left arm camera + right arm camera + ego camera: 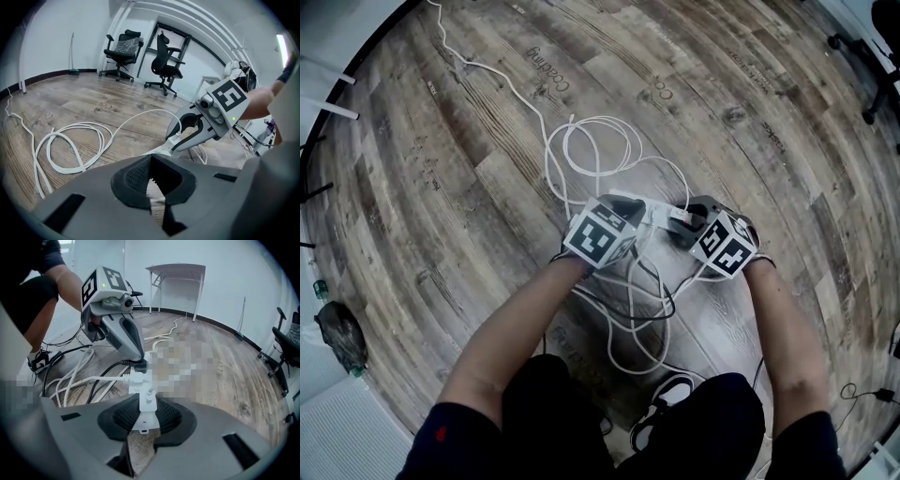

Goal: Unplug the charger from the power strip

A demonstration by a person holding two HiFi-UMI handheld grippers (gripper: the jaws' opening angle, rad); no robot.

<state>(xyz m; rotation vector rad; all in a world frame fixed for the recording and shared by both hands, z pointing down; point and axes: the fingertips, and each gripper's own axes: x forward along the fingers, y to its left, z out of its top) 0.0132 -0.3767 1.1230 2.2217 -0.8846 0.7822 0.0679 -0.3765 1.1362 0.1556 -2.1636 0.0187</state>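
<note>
Place: wooden floor [441,187], with a person crouching over it and a gripper in each hand.
Strip: white [145,399], lying flat on the floor between the two grippers, with one end towards each.
Charger: black [135,364], with a black cable, seated in the strip's far socket as the right gripper view shows it, just past a white plug [133,377].
Left gripper: [137,361] tilts down onto the strip, and its jaws are drawn almost together on the charger. In its own view only a narrow slit shows between the dark pads.
Right gripper: [180,138] tilts down at the opposite end. Its jaws pinch the strip's end, a ribbed pad against each long side.
Grippers: near each other, tips facing along the strip, marker cubes turned up.
White cable: [600,150] lies in loose loops on the floor beyond the strip, and more white and black leads cross under the person's forearms.
Shoe: [670,398] on the floor between the knees.
Background: two office chairs [122,49] by the wall in the left gripper view, and a white table [176,270] in the right gripper view.
</note>
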